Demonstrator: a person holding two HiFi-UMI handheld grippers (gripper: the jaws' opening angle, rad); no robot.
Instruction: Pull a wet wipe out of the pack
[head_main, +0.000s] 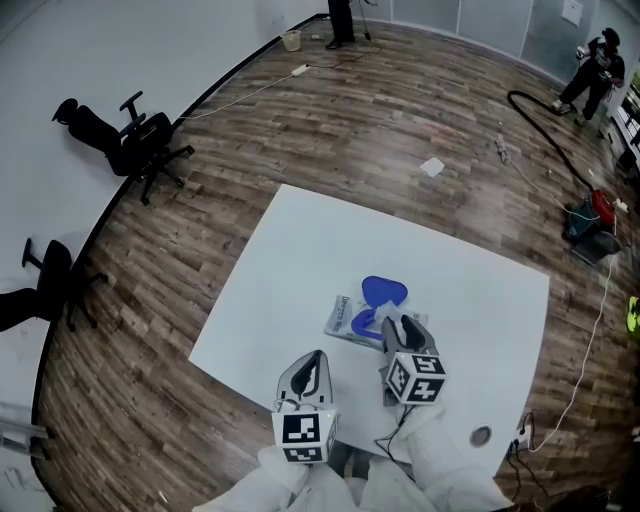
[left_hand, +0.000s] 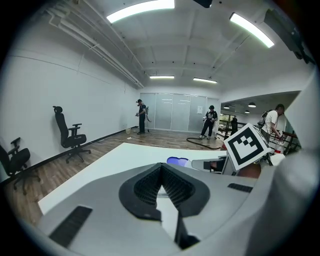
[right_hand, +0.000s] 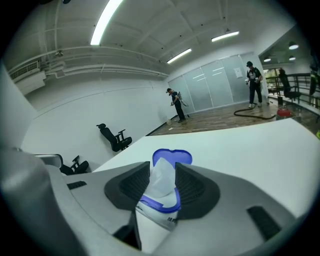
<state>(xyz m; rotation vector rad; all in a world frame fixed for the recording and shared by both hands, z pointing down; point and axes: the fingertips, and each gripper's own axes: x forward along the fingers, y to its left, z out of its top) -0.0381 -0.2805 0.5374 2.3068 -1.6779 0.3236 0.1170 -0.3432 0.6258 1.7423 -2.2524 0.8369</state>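
Observation:
A wet wipe pack (head_main: 345, 320) lies on the white table (head_main: 300, 250) with its blue lid (head_main: 383, 291) flipped open. In the right gripper view a white wipe (right_hand: 162, 180) stands up out of the pack's blue-rimmed opening (right_hand: 159, 206), in front of the lid (right_hand: 171, 156). My right gripper (right_hand: 162, 174) is open, one jaw on each side of the wipe, close to it but not pressing. It hovers over the pack (head_main: 397, 322). My left gripper (head_main: 312, 362) hangs near the table's front edge, left of the pack, fingertips together and empty (left_hand: 161, 167).
Office chairs (head_main: 135, 140) stand by the left wall. A black hose (head_main: 545, 125) and a person (head_main: 595, 70) are at the far right of the wooden floor. A cable hole (head_main: 481, 436) sits in the table's near right corner.

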